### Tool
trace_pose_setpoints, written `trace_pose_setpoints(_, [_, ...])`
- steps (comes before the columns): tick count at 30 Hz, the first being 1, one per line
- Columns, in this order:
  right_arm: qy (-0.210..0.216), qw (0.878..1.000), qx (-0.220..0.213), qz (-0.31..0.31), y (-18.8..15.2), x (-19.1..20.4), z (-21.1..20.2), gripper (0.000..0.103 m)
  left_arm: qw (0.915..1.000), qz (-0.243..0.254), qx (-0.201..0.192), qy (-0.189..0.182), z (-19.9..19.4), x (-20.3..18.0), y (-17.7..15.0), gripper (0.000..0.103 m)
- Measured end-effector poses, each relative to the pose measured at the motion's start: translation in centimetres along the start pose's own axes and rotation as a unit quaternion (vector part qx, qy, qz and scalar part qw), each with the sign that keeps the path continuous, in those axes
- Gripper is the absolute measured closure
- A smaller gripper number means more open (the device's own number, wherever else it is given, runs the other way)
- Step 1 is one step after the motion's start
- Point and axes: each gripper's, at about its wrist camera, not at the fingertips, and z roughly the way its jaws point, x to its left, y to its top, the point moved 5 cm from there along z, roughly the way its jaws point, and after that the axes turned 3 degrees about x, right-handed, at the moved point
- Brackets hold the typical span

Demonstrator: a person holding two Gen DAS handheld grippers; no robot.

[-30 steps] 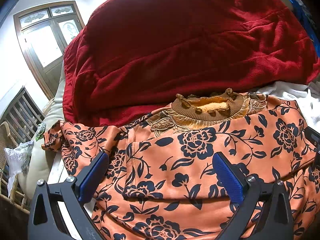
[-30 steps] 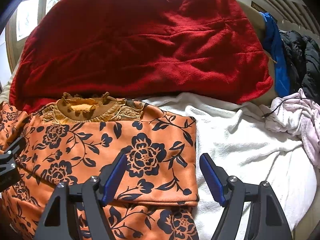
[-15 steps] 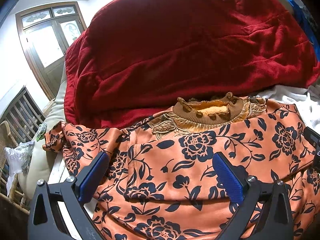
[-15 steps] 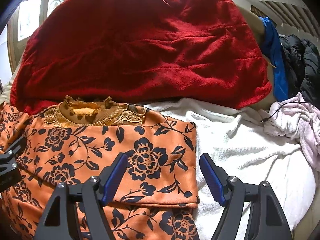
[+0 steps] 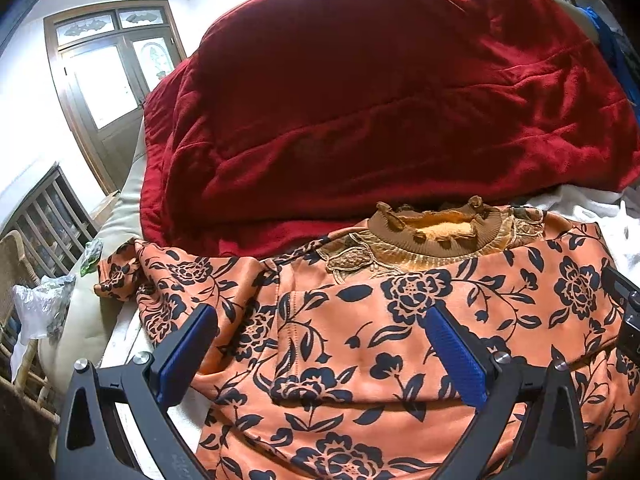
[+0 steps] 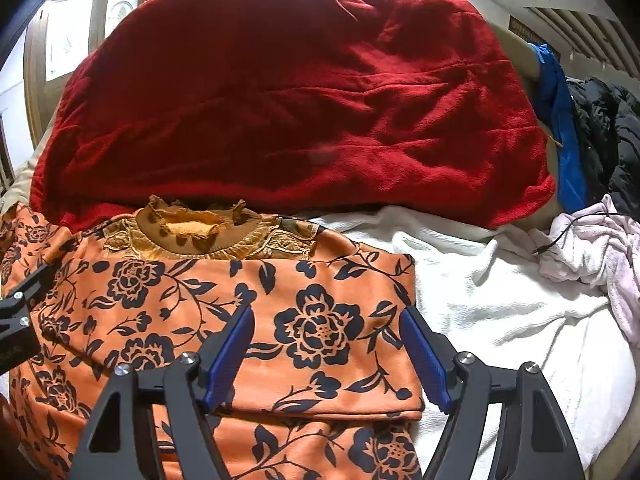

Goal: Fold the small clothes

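Now the orange top (image 6: 320, 320) lies partly folded on the bed (image 6: 500, 312). Both tongs, left (image 5: 320, 344) and right (image 6: 326, 344), hover spread and empty; next they must pinch an edge.

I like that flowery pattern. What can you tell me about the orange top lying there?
The orange top is a soft, slightly shiny fabric printed with dark navy flowers and vines. It has a brown ribbed collar with a frilled edge and gold embroidered trim around it. It lies flat on a white blanket, collar toward the red blanket, which it meets. Its right side is already folded in, leaving a straight edge; the other sleeve lies bunched out to the side. Neither gripper is clamped on it.
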Motion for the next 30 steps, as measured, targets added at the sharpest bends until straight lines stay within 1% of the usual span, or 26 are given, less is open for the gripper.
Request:
trace_pose_setpoints(5, [0.003,1.000,-0.001,-0.005,0.0,0.6,0.0,0.025,0.9999,-0.011,-0.012,-0.006,-0.5,0.8,0.2,0.000])
trace_pose_setpoints(10, [0.007,1.000,-0.001,-0.006,-0.1,0.9,0.0,0.025,0.9984,-0.044,-0.035,-0.003,-1.5,2.7,0.9,0.000])
trace_pose_setpoints(15, [0.008,1.000,-0.002,-0.009,-0.1,1.2,0.0,0.025,0.9953,-0.072,-0.060,0.024,-2.4,5.0,1.5,0.000])
trace_pose_setpoints(18, [0.009,1.000,-0.001,-0.008,-0.1,1.3,0.0,0.025,0.9947,-0.082,-0.058,0.023,-2.4,5.7,1.5,0.000])
trace_pose_setpoints(30, [0.014,1.000,0.000,-0.015,-0.1,2.3,0.2,0.025,0.9954,-0.076,-0.053,0.026,-2.1,6.2,1.0,0.000])
